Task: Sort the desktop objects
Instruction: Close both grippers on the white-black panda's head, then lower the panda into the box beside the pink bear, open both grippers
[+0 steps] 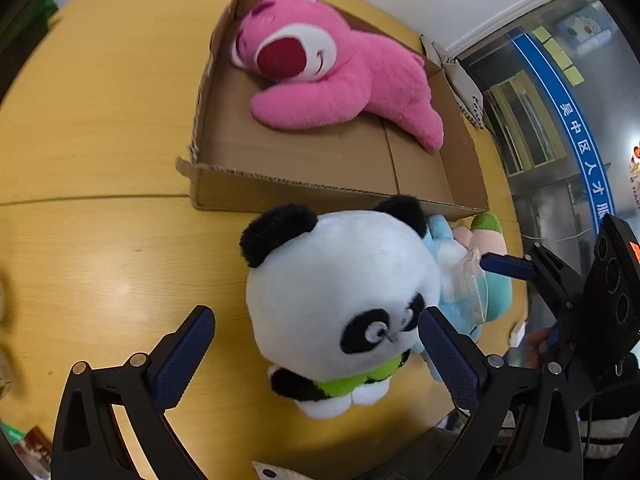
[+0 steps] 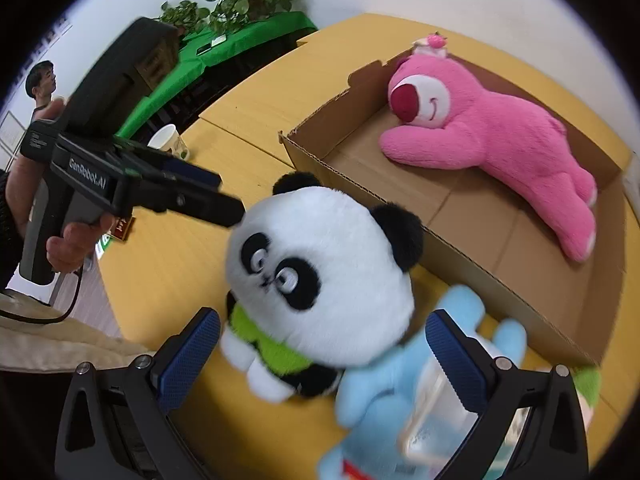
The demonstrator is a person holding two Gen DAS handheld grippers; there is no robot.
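My left tongs (image 1: 316, 344) are spread wide open around the panda toy (image 1: 340, 300), not squeezing it. My right tongs (image 2: 324, 344) are open too, over the blue toy (image 2: 400, 392). The panda is round, white and fluffy, with black ears, black eye patches and a green collar. It sits on the table (image 1: 100, 120) near the front edge, just beside the cardboard box (image 1: 320, 192) where the pink bear (image 1: 340, 76) lies.

Ahead of the left gripper (image 1: 316, 352), the round black-and-white plush panda (image 1: 340, 296) fills the gap between its spread fingers. Just beyond, the near wall of the shallow brown cardboard box (image 1: 320, 196) bars the way; bare yellow wooden tabletop (image 1: 100, 160) lies open to its left. Inside the box, the pink plush bear (image 1: 340, 80) takes the far half, leaving the near floor free.
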